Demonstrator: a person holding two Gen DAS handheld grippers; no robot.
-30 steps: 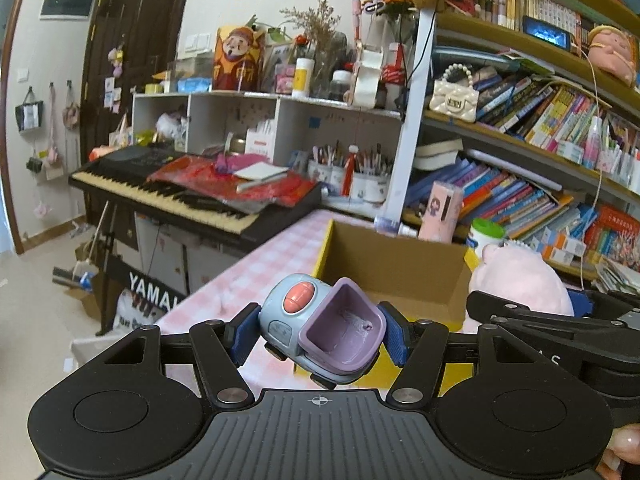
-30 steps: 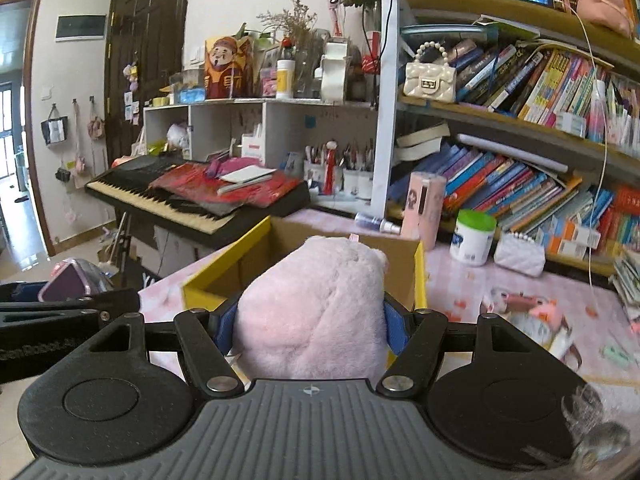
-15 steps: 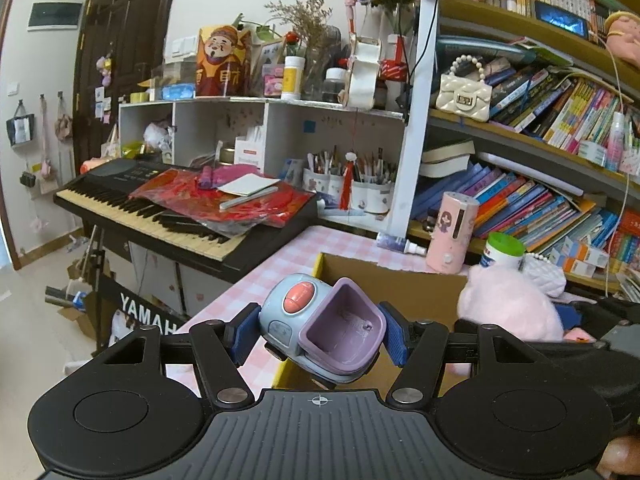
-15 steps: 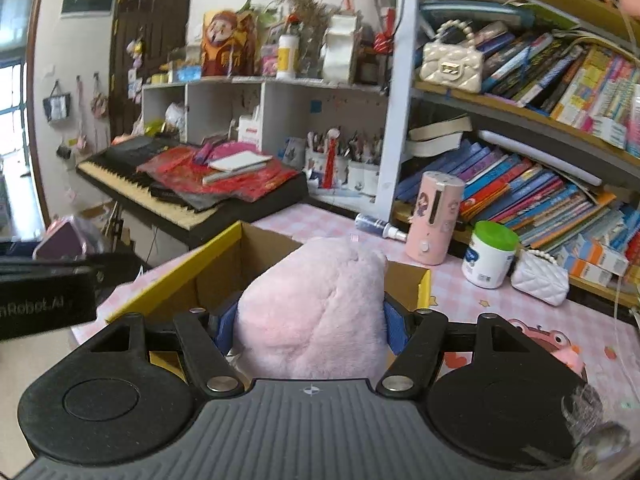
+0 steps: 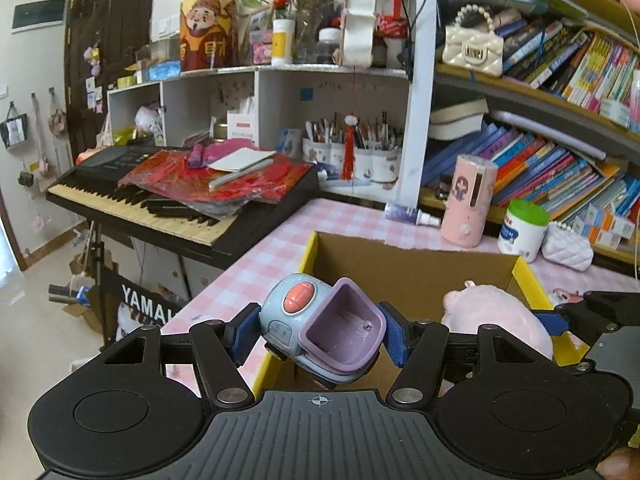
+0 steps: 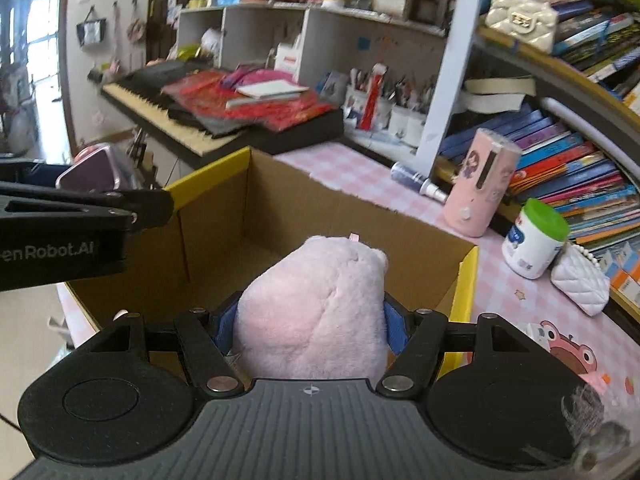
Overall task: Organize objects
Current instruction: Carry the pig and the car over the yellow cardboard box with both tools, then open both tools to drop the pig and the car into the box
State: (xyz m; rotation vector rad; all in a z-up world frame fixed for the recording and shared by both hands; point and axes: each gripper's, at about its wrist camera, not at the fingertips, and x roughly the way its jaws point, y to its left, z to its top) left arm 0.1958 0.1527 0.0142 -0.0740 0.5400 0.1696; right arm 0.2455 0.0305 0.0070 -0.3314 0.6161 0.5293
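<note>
Toy car (image 5: 320,330) in left claw (image 5: 318,334), plush (image 6: 316,312) in right claw (image 6: 310,326).

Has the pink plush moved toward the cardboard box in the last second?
Yes. The pink plush now hangs over the box's opening, closer to its far wall than before.

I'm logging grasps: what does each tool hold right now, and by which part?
The left tool clamps the blue and purple toy car by its two sides. The right tool squeezes the pink plush toy across its lower body.
</note>
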